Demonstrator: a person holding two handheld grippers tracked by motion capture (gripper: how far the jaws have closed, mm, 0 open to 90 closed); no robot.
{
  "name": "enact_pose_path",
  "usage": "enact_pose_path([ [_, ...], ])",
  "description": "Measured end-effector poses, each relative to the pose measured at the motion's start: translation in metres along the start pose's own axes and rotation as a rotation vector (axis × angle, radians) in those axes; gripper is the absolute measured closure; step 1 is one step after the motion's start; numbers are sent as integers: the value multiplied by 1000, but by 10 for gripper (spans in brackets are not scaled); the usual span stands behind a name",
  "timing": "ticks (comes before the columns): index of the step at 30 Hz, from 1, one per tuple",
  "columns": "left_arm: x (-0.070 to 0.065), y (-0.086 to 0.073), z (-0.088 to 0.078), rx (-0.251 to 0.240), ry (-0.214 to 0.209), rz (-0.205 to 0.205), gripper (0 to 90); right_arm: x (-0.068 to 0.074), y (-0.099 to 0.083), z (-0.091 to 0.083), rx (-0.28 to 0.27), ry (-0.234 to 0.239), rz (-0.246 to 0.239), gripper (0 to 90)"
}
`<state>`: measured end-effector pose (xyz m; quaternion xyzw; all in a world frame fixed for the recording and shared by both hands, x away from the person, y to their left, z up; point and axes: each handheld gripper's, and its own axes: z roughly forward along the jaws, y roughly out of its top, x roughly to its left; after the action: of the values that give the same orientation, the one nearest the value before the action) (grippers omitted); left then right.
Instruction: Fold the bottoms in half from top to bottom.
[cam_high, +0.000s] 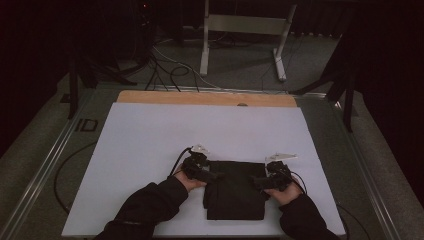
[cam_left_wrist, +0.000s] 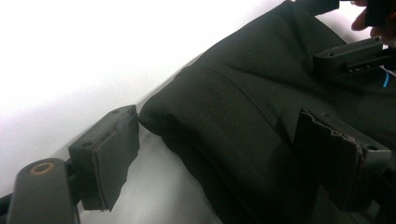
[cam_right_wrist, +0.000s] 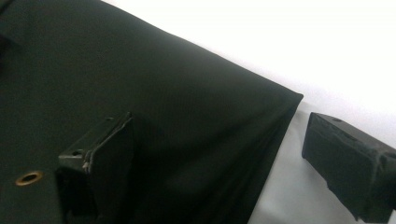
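The folded black garment (cam_high: 235, 192) is lying on the white tabletop (cam_high: 150, 145). The left gripper (cam_left_wrist: 219, 154) and right gripper (cam_right_wrist: 224, 154) are each straddling a side edge with wide jaws, not pinching it. Closing now is likely risking catching only the top layer, so the fold would be slipping apart.

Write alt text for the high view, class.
A person's two hands hold the left gripper and right gripper at opposite side edges of a folded black cloth on a white table sheet. Beyond the table are cables and a metal stand.
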<state>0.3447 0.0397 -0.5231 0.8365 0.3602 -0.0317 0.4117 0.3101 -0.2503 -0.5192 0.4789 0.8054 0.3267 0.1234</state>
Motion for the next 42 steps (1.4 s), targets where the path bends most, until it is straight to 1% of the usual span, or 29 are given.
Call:
enact_pose_path([
  [1,-1,0,1,1,-12,6,176,1,0,0,3,-8,-6,92],
  [2,-3,-1,1,2,-11,14,196,2,-1,0,4,-16,-8,98],
  [3,-6,-1,2,6,-5,24,196,4,-1,0,6,-27,-19,117],
  [4,-6,-1,2,6,-5,24,201,6,-1,0,5,-24,-26,134],
  [5,-8,-1,2,17,-13,29,222,7,-1,0,3,-24,-31,153],
  [6,-8,-1,2,19,-19,25,250,8,-1,0,2,-20,-33,174],
  [8,-7,-2,2,20,-55,15,323,9,-2,-1,2,-14,-28,199],
  [11,-8,-3,2,20,-57,15,379,10,-1,-3,7,-7,-29,249],
  [12,-8,-3,2,23,-66,9,409,10,-2,-3,6,-4,-33,269],
  [13,-8,-3,2,23,-66,9,432,11,-2,-3,4,-3,-36,290],
  [14,-10,-4,3,24,-81,17,477,12,-2,-4,3,5,-37,325],
  [15,-11,-5,4,19,-74,23,497,12,-2,-4,4,10,-39,346],
  [17,-11,-5,5,25,-81,32,555,13,-2,-5,5,22,-46,405],
  [19,-12,-5,5,27,-81,33,592,14,-2,-5,5,33,-51,453],
  [20,-12,-5,5,27,-81,33,612,14,-2,-5,5,33,-51,453],
  [21,-13,-5,6,24,-81,31,628,15,-1,-5,8,52,-60,528],
  [22,-14,-5,6,28,-83,30,638,15,-1,-5,7,60,-60,557],
  [24,-14,-5,6,30,-84,28,654,16,-1,-5,6,85,-65,644],
  [27,-14,-5,6,35,-80,33,669,17,-1,-5,13,103,-67,695],
  [32,-17,-4,5,38,-70,37,686,17,-1,-5,12,117,-59,731],
  [36,-19,-4,4,40,-58,54,696,18,-1,-5,6,116,-51,748],
  [38,-20,-3,4,37,-56,55,699,18,-1,-6,2,118,-44,754],
  [42,-23,-1,1,33,-57,65,702,18,0,-8,1,115,-48,761],
])
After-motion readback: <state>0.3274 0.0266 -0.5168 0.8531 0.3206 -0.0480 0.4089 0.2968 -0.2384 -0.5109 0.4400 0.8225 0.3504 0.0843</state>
